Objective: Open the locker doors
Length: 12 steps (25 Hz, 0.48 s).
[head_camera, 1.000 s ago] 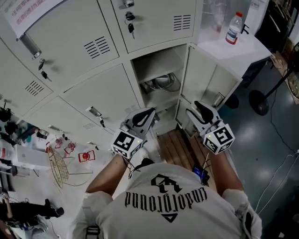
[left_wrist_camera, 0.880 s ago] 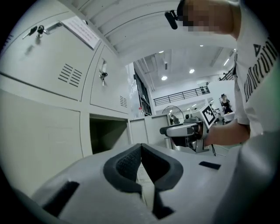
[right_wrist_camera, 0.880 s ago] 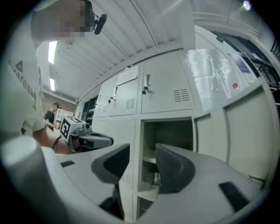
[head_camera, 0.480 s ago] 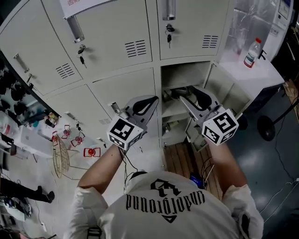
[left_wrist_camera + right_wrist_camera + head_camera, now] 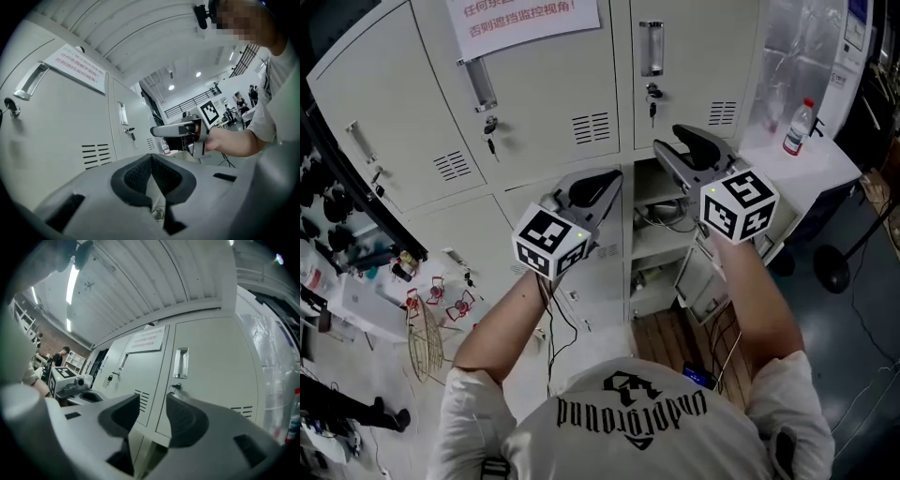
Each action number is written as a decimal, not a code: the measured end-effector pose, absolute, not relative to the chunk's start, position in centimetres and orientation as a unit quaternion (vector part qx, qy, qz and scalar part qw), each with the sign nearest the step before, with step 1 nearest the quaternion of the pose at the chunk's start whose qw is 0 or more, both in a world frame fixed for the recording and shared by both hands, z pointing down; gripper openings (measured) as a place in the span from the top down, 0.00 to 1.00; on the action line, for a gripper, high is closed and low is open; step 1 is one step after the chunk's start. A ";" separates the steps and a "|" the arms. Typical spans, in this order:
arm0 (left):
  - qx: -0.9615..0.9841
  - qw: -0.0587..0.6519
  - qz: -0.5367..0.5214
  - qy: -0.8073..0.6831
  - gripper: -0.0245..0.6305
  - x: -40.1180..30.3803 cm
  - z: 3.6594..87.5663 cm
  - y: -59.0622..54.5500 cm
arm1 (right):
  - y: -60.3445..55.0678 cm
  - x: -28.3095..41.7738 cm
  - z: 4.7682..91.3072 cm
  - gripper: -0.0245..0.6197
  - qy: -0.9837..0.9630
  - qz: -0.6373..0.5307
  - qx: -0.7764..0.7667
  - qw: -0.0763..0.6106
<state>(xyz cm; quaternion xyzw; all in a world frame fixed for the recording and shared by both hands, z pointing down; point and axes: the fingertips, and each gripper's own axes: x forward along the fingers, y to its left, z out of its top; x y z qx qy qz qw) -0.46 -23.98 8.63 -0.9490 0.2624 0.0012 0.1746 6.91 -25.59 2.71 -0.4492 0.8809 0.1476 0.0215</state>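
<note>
Facing the person, the bank of pale lockers has its upper doors closed, while one lower compartment on the right stands open. The right gripper hangs near that opening's top, its jaws apart, just eased slightly closer, and empty. The left gripper beside it has its jaws together on nothing.

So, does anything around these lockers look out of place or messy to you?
Yes. One lower locker compartment stands open while the doors above and to its left are shut, and loose cables are heaped on its shelf. On the floor at the left, a wire rack lies among small red items.
</note>
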 end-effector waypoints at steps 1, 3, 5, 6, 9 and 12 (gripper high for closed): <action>-0.949 0.176 0.004 0.260 0.95 -0.4 7.9 -24.1 | -26.3 7.0 2.0 0.68 0.876 0.152 -0.458 0.021; -0.949 0.182 0.011 0.257 0.95 -0.4 6.6 -24.4 | -27.7 7.3 0.8 0.70 0.864 0.161 -0.476 0.019; -0.948 0.191 0.016 0.255 0.95 -0.3 5.5 -24.6 | -29.0 7.2 0.1 0.70 0.856 0.165 -0.489 0.012; -0.947 0.195 0.018 0.254 0.95 -0.1 5.0 -24.7 | -29.6 7.2 -0.3 0.70 0.853 0.168 -0.495 0.007; -0.945 0.205 0.022 0.253 0.95 0.1 3.7 -25.2 | -31.1 7.1 -1.0 0.71 0.842 0.180 -0.508 -0.011; -0.944 0.207 0.025 0.257 0.95 0.0 3.1 -25.6 | -32.3 6.9 -1.1 0.71 0.839 0.177 -0.515 -0.023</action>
